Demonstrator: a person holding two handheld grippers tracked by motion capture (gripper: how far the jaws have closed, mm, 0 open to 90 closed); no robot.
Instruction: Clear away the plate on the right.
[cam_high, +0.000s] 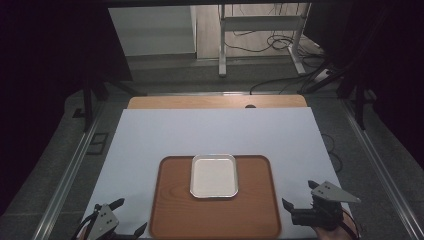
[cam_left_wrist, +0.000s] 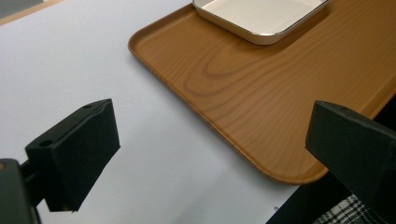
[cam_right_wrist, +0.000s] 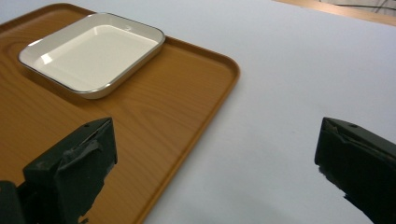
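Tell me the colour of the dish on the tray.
The dish is white with a silvery rim, clearest in the right gripper view.

The high view is dimly lit, with dark edges; glare is seen on the white dish (cam_right_wrist: 93, 53) rim.

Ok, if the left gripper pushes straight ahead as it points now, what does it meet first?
Probably the near left corner of the wooden tray; the open left gripper points at it, though it may be hovering above it. The white dish lies beyond.
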